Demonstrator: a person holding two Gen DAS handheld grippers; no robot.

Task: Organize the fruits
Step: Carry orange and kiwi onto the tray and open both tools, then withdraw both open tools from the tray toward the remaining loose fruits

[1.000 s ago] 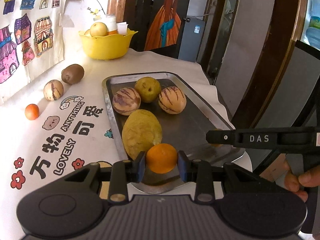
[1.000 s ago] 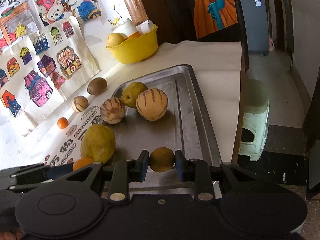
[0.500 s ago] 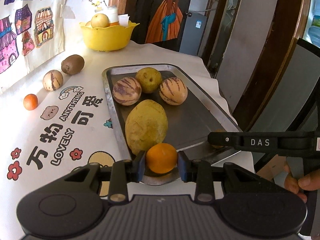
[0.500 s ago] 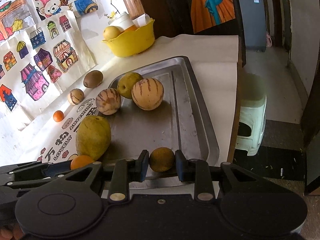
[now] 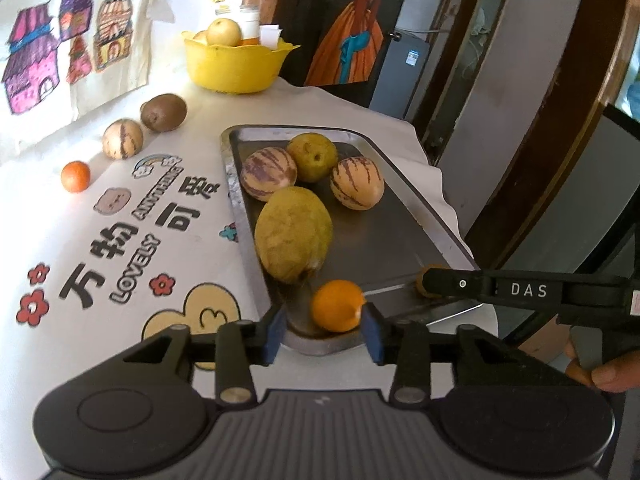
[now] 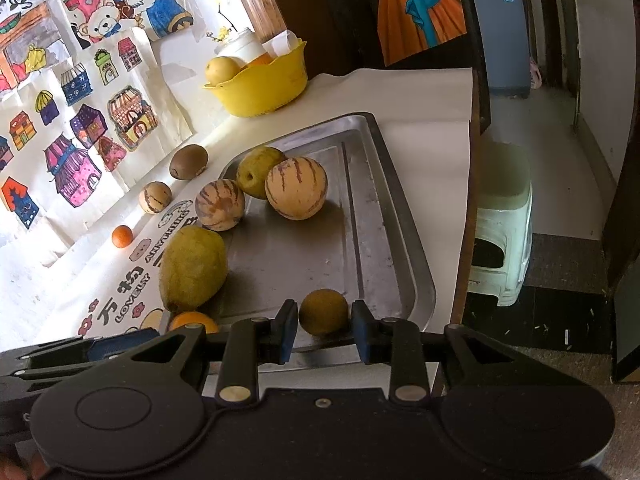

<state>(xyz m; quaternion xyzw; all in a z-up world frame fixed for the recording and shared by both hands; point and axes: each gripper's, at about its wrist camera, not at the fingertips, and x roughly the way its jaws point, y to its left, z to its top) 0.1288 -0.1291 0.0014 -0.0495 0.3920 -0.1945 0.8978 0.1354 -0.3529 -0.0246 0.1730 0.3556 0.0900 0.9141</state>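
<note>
Left wrist view. Parting the tongs of the left gripper [image 5: 323, 322] around a glossy, dimpled round orange [image 5: 338, 305], set down at the near end of the shiny, low-rimmed steel tray [image 5: 404, 240]. Clear of the left pad [image 5: 274, 330], perhaps brushing the right one. Could roll on that slick metal if clipped by a retreating pad, then hop the shallow curved rim. Just beyond, toward the tray's middle: a big oval yellow-green fruit [image 5: 294, 234], rough-skinned, a likely backstop.

Right wrist view. Just starting to ease the right gripper [image 6: 325, 322], yet hugging a dull brownish-yellow ball of fruit [image 6: 323, 311] with both pads [image 6: 286, 332], at the tray's near right corner. Risky spot: table edge [image 6: 466, 200] just past the tray's rim, floor [image 6: 560, 160] below. Could drag that matte, firm-looking sphere out on a careless pull-back.
</note>
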